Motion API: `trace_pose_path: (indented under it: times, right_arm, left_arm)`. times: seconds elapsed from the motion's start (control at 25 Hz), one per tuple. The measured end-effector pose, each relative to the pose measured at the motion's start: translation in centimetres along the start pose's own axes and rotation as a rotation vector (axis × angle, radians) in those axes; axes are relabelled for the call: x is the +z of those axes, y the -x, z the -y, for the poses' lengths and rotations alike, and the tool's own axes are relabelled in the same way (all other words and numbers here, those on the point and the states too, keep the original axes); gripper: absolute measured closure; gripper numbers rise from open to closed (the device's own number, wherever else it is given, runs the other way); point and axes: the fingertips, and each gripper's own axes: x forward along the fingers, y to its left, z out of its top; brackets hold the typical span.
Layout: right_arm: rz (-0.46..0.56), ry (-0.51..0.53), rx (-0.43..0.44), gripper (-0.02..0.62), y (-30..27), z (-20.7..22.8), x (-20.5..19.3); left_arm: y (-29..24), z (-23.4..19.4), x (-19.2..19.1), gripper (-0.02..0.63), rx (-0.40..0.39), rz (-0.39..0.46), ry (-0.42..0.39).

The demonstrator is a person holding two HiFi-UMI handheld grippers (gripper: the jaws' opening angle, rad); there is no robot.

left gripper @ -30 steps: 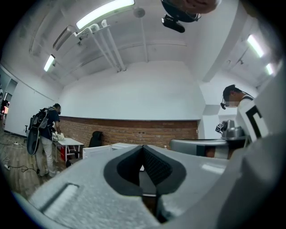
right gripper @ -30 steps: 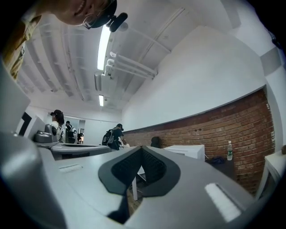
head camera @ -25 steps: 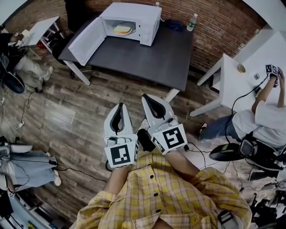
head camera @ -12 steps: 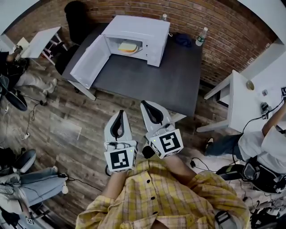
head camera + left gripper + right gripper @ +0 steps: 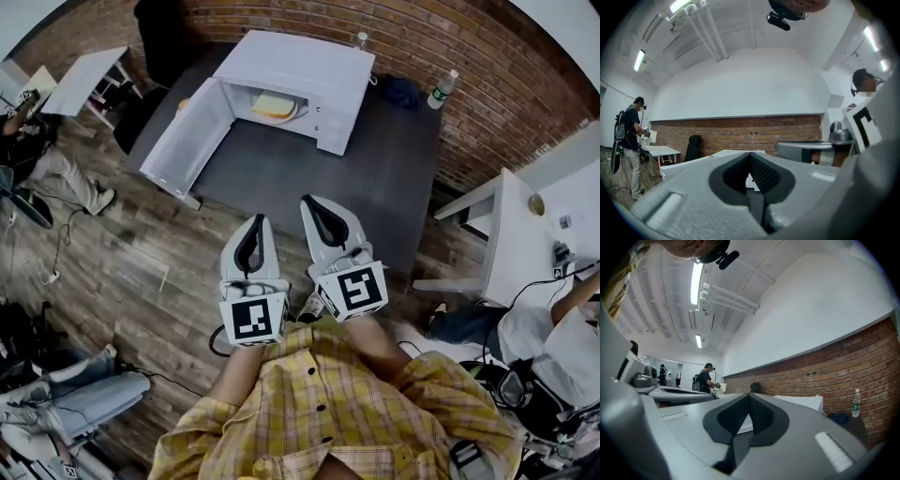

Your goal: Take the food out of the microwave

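A white microwave (image 5: 300, 70) stands on a dark table (image 5: 375, 169) with its door (image 5: 186, 136) swung open to the left. Inside lies a plate with a sandwich (image 5: 274, 107). Both grippers are held close to my chest, well short of the table. My left gripper (image 5: 255, 223) is shut, nothing between its jaws. My right gripper (image 5: 314, 203) is also shut and empty. In the left gripper view the left gripper (image 5: 750, 157) points at the microwave (image 5: 736, 154). In the right gripper view the right gripper (image 5: 749, 399) points toward the white microwave (image 5: 801, 401).
A plastic bottle (image 5: 442, 89) and a dark bundle (image 5: 401, 92) sit at the table's back right by the brick wall. White tables stand at the left (image 5: 80, 80) and right (image 5: 539, 234). Other people (image 5: 66, 173) are around on the wooden floor.
The view has moved closer to the table, so the microwave sits nearer the grippers. Both grippers stay shut and keep their pose by my chest.
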Motion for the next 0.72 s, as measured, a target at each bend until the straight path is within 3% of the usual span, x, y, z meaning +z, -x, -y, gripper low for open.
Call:
trace_pose_path:
  times: [0.44, 0.72]
  right_arm:
    - [-0.028, -0.027, -0.032, 0.592, -3.7, 3.0, -1.6]
    - [-0.022, -0.032, -0.080, 0.592, -9.0, 5.1, -0.9]
  left_arm:
    - [-5.6, -1.3, -1.2, 0.606, -0.042, -0.046, 0.023]
    - [-10.8, -3.8, -0.4, 0.606, -0.099, -0.041, 0.014]
